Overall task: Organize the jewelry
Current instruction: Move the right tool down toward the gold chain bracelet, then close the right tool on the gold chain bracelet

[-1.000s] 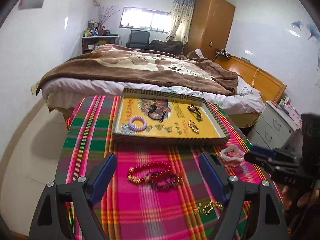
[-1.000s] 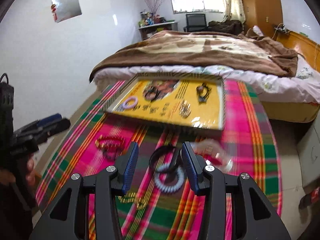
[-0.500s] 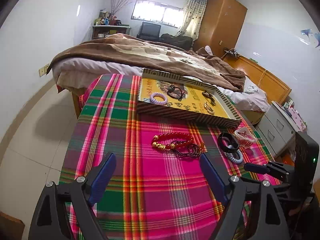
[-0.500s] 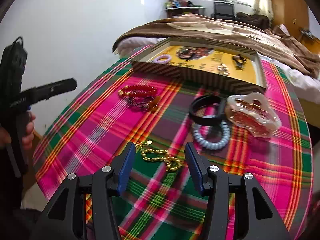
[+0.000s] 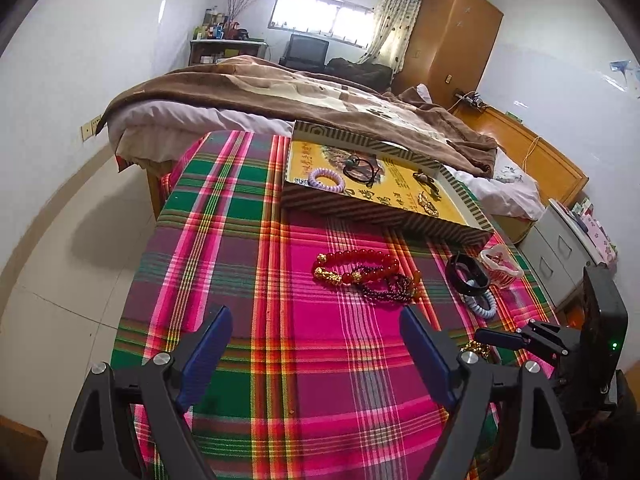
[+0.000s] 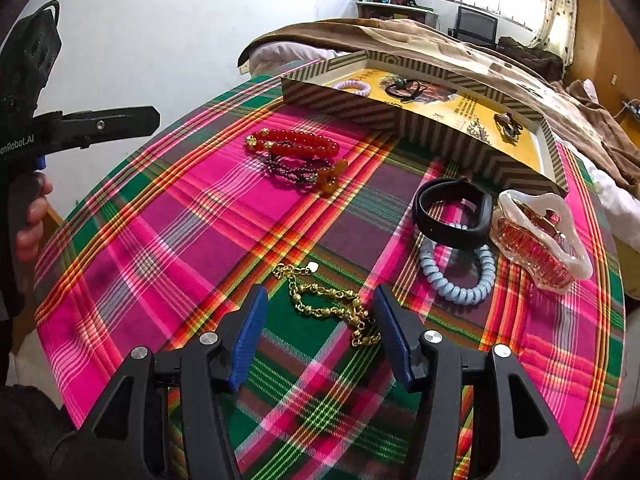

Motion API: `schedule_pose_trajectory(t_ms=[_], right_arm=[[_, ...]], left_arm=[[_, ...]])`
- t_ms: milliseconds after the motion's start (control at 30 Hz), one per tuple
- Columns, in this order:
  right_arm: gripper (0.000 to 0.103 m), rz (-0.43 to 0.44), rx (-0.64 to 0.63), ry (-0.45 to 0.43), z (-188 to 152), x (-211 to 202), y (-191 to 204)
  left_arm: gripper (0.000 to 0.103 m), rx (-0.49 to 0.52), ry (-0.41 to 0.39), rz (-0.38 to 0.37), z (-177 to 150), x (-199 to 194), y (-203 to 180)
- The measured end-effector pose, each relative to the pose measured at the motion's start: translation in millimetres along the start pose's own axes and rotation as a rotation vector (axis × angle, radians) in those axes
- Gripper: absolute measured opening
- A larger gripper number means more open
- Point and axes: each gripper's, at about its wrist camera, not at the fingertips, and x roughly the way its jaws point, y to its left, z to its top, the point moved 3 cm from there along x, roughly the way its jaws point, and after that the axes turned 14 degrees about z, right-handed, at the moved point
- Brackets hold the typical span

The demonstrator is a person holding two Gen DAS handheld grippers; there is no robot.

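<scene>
My right gripper (image 6: 322, 306) hangs low over the plaid cloth, jaws opening. A gold chain (image 6: 328, 300) lies flat between its blue pads, which do not press on it. Beyond it rest a light-blue coil hair tie (image 6: 460, 276), a black band (image 6: 452, 216) and a clear pink hair claw (image 6: 540, 240). A red bead bracelet (image 5: 356, 266) and a dark bead bracelet (image 5: 388, 286) lie ahead of my left gripper (image 5: 316, 322), which is open and empty. The striped tray (image 5: 384, 216) holds a purple coil tie (image 5: 326, 179) and several small pieces.
The round table's edge drops to the floor at the left (image 5: 132, 280). A bed with a brown blanket (image 5: 280, 96) stands right behind the tray. A grey drawer unit (image 5: 560, 248) is at the right. A hand (image 6: 28, 224) grips the left tool.
Both grippers have come down toward the cloth. The right one shifted from over the black band and blue tie to the gold chain, and its jaws widened. The left stayed open.
</scene>
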Motion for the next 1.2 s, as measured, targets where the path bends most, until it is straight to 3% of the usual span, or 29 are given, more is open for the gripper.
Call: schedule_pose_trajectory(t_ms=[100, 300, 367, 533, 800, 1200], right_arm=[[0.054, 0.009, 0.004, -0.003, -1, -2, -3], [0.016, -0.034, 0.022, -0.014, -1, -6, -14], [0.01, -0.032, 0.026, -0.019, -2, -8, -16], [0.009, -0.022, 0.034, -0.035, -7, -13, -14], [0.008, 0.073, 0.145, -0.162, -16, -48, -27], [0.008, 0.048, 0.207, -0.293, -24, -98, -43]], left_arm=[[0.085, 0.0, 0.009, 0.004, 0, 3, -1], [0.085, 0.01, 0.014, 0.005, 2, 7, -8], [0.085, 0.014, 0.012, 0.006, 2, 7, -11], [0.085, 0.025, 0.021, 0.004, 2, 10, -19], [0.085, 0.091, 0.064, -0.013, -2, 27, -49], [0.085, 0.213, 0.11, 0.029, -2, 67, -100]])
